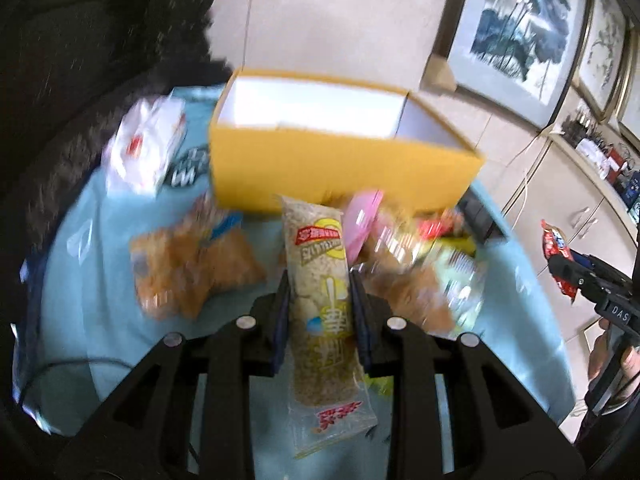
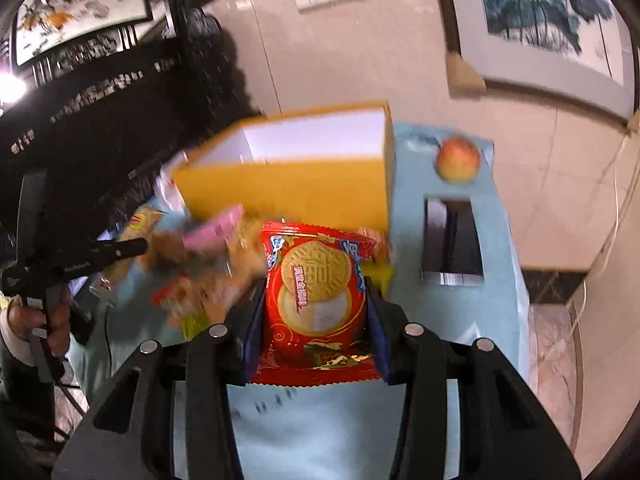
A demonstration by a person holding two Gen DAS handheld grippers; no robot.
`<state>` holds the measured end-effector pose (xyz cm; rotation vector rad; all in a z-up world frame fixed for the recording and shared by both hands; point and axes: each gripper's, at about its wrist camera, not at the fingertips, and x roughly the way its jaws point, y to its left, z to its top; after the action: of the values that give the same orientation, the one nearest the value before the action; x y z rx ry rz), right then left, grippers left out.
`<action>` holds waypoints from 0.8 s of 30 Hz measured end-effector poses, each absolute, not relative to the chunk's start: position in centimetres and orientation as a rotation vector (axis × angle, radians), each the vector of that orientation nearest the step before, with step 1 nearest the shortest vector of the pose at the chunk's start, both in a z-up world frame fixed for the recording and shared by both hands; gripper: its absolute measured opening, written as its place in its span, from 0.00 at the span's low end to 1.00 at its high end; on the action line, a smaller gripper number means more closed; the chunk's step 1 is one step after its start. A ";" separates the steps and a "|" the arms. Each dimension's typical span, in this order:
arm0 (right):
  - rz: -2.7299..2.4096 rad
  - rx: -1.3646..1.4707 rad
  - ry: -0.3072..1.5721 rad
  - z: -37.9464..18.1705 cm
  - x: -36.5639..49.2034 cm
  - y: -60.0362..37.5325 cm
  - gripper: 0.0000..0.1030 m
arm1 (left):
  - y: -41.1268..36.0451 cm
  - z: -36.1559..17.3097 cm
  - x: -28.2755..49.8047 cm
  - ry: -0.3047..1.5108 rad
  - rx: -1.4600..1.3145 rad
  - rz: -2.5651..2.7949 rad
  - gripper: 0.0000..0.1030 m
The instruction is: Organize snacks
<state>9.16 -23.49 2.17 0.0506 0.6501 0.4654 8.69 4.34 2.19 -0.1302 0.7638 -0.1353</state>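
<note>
yellow box: landmark; open top, white inside, sits on light-blue counter at far side. nothing seen inside it.

left gripper: fingers clamped on long oat-coloured snack bar in clear wrapper w/ red-yellow label. bar held lengthwise, far end just in front of box's near wall, lifted off counter.

right gripper: fingers clamped on sides of red biscuit pack w/ round cookie print. pack sits just in front of box's near wall, right half. same gripper and pack also seen far right in left-wrist view.

loose snack pile: mixed wrappers, pink, red, green, blurred; on counter in front of box. orange-brown snack bag in front-left of box.

white packet: left of box, on counter.

apple: right of box, near counter's far edge.

dark rectangular opening: in counter, right of box, nearer than apple.

person's hand: on left gripper's handle, well left of box.
</note>
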 end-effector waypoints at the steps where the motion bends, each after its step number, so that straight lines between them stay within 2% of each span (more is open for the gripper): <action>1: 0.467 0.046 0.629 2.8 9.7 -23.1 0.44 | 4.0 3.1 9.2 0.745 -0.123 -0.134 0.27; 9: 0.436 0.057 0.491 6.7 17.2 -19.0 0.44 | 2.5 7.9 18.8 0.688 -0.209 -0.123 0.26; 18: 0.400 0.120 0.579 4.3 27.2 -16.2 0.45 | 1.4 6.1 27.2 0.732 -0.206 -0.082 0.27; 19: 0.388 0.124 0.593 3.9 28.2 -16.0 0.53 | 1.5 5.8 27.7 0.738 -0.211 -0.078 0.31; 20: 0.375 0.122 0.607 3.6 28.6 -15.8 0.60 | 1.6 5.4 28.1 0.742 -0.217 -0.067 0.40; 21: 0.353 0.123 0.623 3.3 28.8 -15.8 0.72 | 1.8 5.1 28.5 0.744 -0.225 -0.048 0.74; 22: 0.338 0.136 0.618 3.2 28.8 -16.0 0.73 | 1.9 5.1 28.4 0.732 -0.229 -0.022 0.89; 24: 0.365 0.151 0.598 3.3 28.2 -16.4 0.73 | 2.2 5.6 27.6 0.671 -0.227 0.023 0.89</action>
<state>28.20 -16.40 3.25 0.1512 0.5978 0.3647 27.64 2.18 5.56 -0.2272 0.6707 0.0235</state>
